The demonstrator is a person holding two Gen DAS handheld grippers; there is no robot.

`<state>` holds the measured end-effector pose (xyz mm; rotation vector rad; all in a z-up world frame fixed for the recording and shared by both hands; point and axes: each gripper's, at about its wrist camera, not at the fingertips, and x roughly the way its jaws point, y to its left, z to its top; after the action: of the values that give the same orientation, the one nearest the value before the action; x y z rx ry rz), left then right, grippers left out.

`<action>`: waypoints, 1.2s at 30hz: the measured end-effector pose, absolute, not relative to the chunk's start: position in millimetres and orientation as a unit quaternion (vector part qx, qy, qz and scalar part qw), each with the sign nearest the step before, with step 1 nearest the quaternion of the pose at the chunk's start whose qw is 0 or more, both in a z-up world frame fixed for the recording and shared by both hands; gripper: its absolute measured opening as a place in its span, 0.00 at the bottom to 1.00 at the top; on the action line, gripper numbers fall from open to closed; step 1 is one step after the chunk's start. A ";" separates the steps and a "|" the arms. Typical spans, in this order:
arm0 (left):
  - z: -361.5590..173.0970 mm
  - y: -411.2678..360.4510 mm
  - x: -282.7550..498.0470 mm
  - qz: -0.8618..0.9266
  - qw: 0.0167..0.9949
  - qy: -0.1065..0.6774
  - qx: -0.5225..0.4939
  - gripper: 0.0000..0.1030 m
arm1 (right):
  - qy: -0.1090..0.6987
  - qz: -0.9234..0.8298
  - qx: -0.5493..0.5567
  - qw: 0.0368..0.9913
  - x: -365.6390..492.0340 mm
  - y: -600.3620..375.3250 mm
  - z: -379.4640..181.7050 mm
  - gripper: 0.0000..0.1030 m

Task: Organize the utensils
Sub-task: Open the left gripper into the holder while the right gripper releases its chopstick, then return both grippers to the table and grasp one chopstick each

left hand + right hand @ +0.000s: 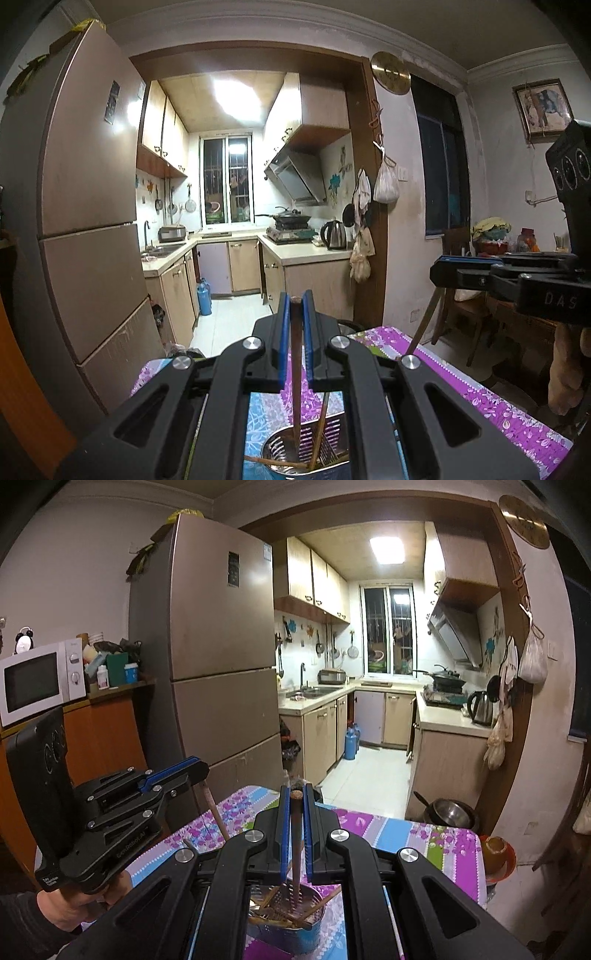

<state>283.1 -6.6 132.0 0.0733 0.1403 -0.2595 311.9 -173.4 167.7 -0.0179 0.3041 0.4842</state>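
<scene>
- Left gripper (295,308) clamps one dark chopstick (295,369); right gripper (295,797) clamps another (295,849).
- Metal holder (286,919) stands mid-table (424,834), nearer the front edge.
- Lower both tips inside its rim before letting go.

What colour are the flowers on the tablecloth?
Purple flowers, on a tablecloth with blue, green and pale stripes. The right wrist view shows it best.

A tall bronze fridge (221,635) stood beside the kitchen doorway. A white microwave (38,681) sat on an orange cabinet (107,734). On the worktop's (448,716) end stood a steel kettle (480,703), behind it a wok (447,679) on the stove. A round gold clock (390,72) hung above.
</scene>
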 end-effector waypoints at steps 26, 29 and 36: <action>134.8 -3.5 258.1 -0.131 0.988 0.060 0.060 0.51 | 0.127 0.221 0.007 0.967 288.6 -196.0 168.0 0.16; 136.9 8.8 216.6 -0.136 0.988 0.039 0.070 0.58 | 0.098 0.221 -0.005 0.970 256.8 -205.6 173.3 0.17; 65.0 52.1 109.8 -0.145 0.982 0.068 0.102 0.64 | 0.032 0.211 -0.025 0.977 140.2 -234.3 139.9 0.31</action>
<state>109.8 52.1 65.0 0.2062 0.1366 -0.2919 140.2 -234.3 139.9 -0.0505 0.0648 0.4254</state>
